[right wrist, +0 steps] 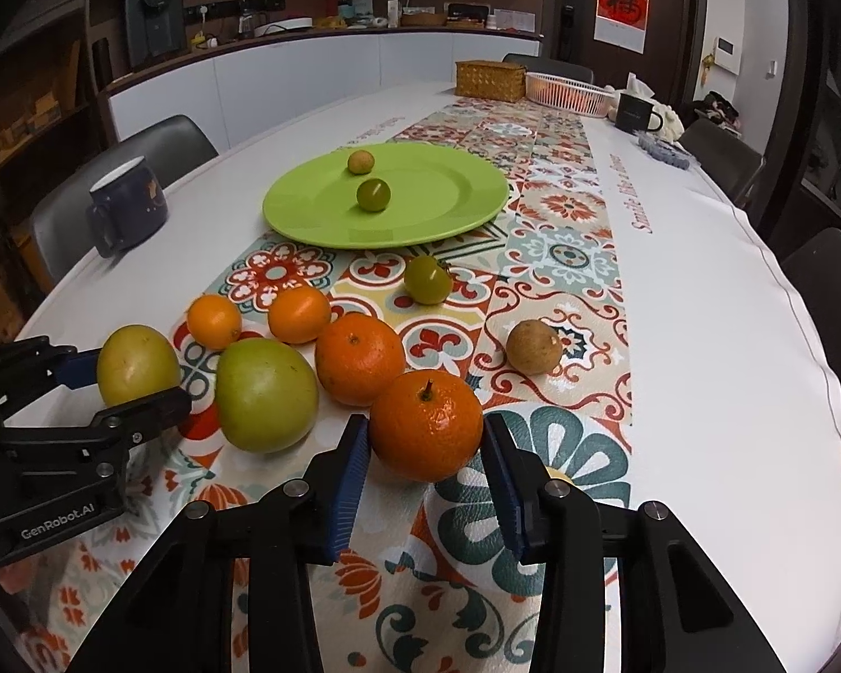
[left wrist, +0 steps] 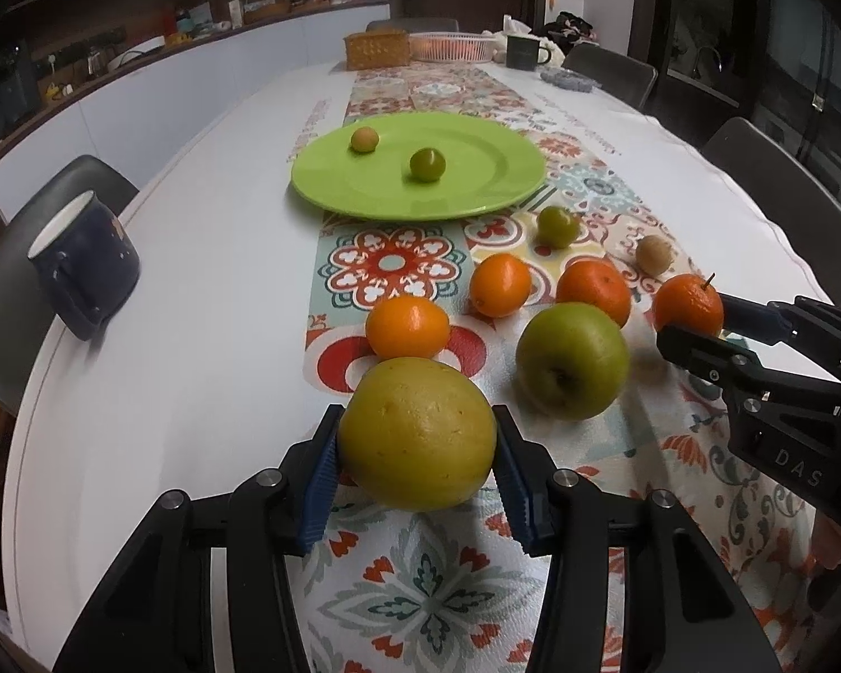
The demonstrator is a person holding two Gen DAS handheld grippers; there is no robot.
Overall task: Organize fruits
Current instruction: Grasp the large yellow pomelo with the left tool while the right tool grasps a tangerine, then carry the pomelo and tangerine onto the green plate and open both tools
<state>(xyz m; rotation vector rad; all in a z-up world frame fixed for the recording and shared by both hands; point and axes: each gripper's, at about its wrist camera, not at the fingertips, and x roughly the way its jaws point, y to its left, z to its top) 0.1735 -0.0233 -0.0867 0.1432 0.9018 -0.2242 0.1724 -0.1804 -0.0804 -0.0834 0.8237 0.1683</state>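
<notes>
A green plate holds a small green fruit and a small tan fruit. My left gripper is shut on a large yellow fruit resting on the runner. My right gripper is shut on a stemmed orange. Between them lie a green apple, three more oranges, a green fruit and a brown fruit.
A dark blue mug stands near the table's left edge. At the far end are a wicker box, a white basket and a dark mug. Chairs ring the table.
</notes>
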